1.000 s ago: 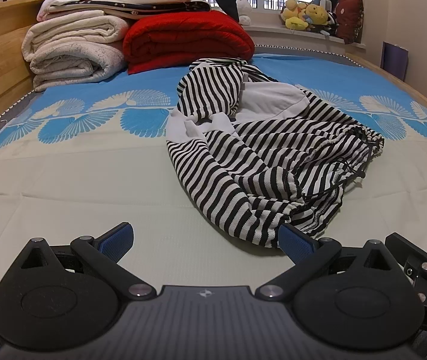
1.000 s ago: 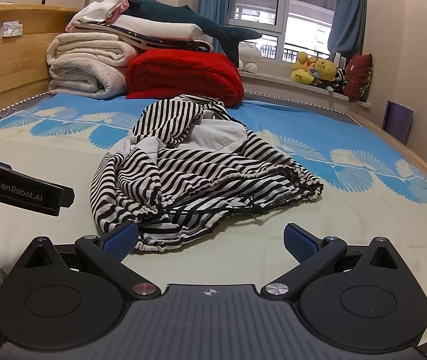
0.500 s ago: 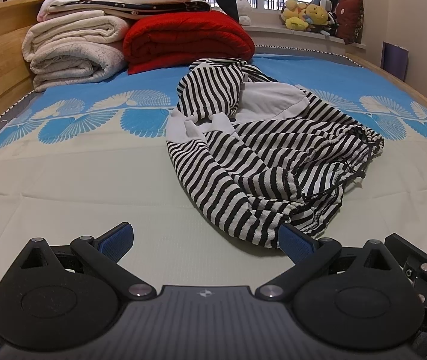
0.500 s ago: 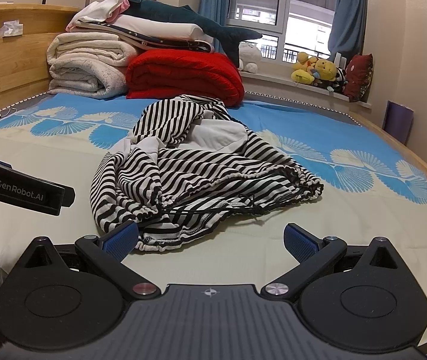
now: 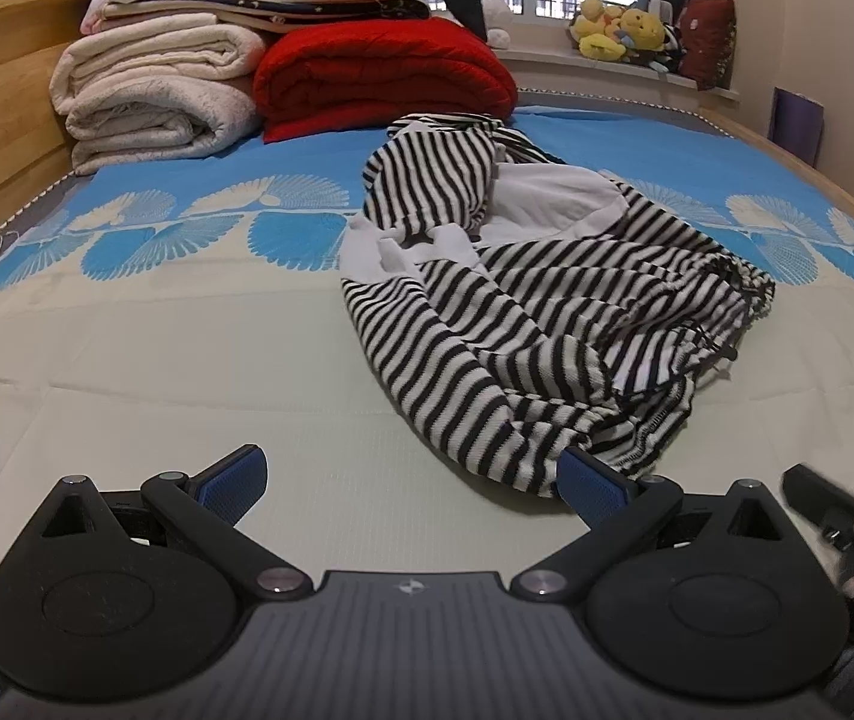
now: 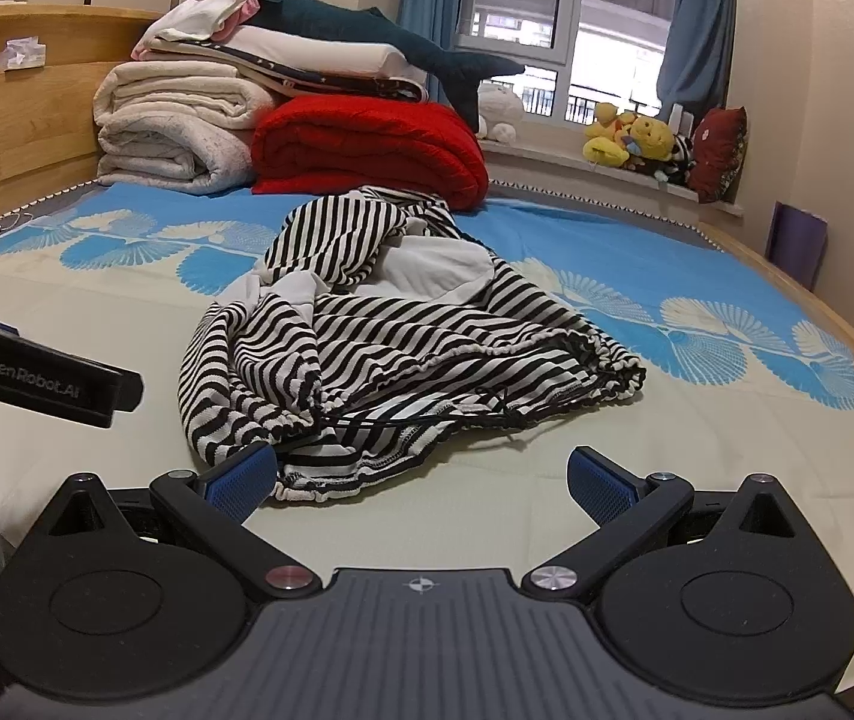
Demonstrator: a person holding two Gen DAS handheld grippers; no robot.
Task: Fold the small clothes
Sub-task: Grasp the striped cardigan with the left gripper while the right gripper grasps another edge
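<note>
Striped garment lies crumpled mid-bed, white lining showing, drawcord hem bunched on the near right side. Not yet spread; folding not begun.

Left gripper: jaws wide apart, empty, low over the sheet just short of the garment's near edge. Right gripper: also wide apart, empty; its left fingertip sits at the elastic hem in the right wrist view, contact uncertain.

Risks, judged:
- Layers overlap, so a pinch at the near edge may take two plies and the piece won't open flat.
- Loose black cord could snag a finger.
- A low approach may catch the sheet along with the cloth.
- Uneven lift would twist it further.
</note>
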